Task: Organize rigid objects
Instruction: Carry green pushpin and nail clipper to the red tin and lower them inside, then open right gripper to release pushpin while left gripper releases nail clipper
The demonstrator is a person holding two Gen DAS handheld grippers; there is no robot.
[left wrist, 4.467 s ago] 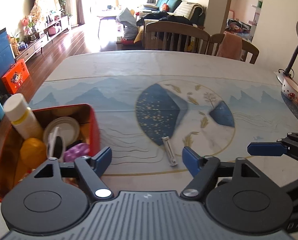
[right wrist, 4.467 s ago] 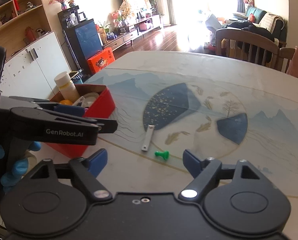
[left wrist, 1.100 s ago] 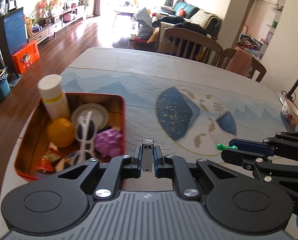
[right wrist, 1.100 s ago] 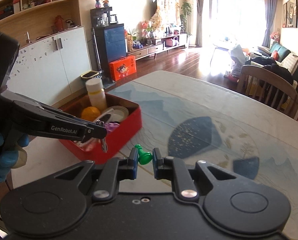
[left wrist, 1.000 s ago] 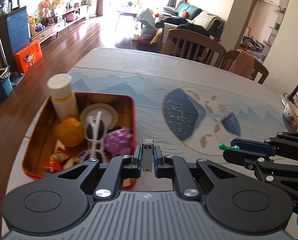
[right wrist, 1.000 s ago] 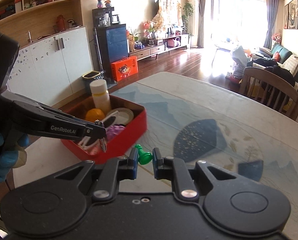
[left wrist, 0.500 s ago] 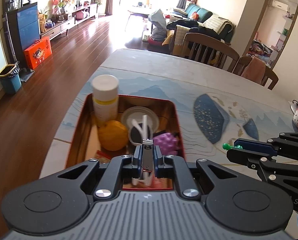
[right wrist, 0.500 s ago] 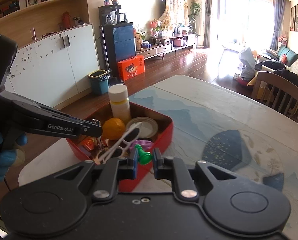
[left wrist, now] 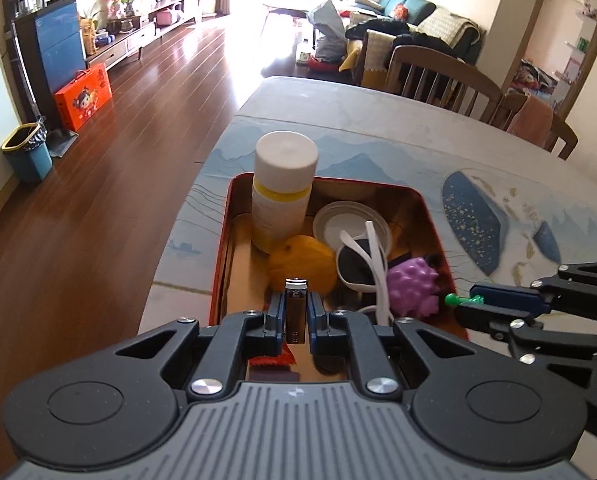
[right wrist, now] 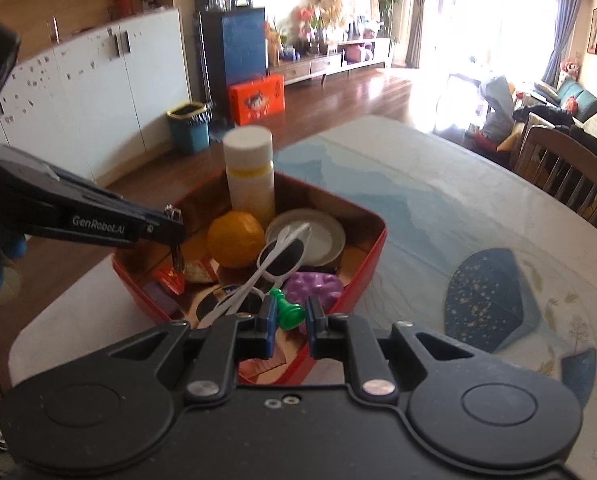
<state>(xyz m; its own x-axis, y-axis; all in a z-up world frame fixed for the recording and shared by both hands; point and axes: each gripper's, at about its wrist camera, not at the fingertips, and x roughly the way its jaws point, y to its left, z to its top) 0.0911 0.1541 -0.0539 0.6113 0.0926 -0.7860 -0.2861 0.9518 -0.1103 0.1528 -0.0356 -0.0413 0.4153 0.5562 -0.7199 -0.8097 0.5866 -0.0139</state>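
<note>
My left gripper point(left wrist: 295, 314) is shut on a metal nail clipper point(left wrist: 295, 308) and holds it above the near left part of the red tin box point(left wrist: 221, 248). It also shows in the right wrist view point(right wrist: 174, 236), over the box point(right wrist: 372, 258). My right gripper point(right wrist: 290, 318) is shut on a green pawn point(right wrist: 288, 310) just over the box's near rim; it also shows in the left wrist view point(left wrist: 464, 304) at the box's right side. The box holds a white bottle point(left wrist: 284, 188), an orange ball point(left wrist: 302, 264), a white lid point(left wrist: 350, 226), white-framed sunglasses point(left wrist: 364, 268) and a purple bumpy toy point(left wrist: 412, 286).
The box stands near the table's left end, by the edge point(left wrist: 178, 240), with wood floor beyond. Wooden chairs point(left wrist: 446, 80) stand at the far side. A blue bin point(right wrist: 188, 126) and an orange case point(right wrist: 256, 98) sit on the floor by the cabinets.
Both grippers have moved left from the table's middle to the red box, carrying the clipper and the pawn. The left gripper is now above the box's inside and the right gripper at its rim.
</note>
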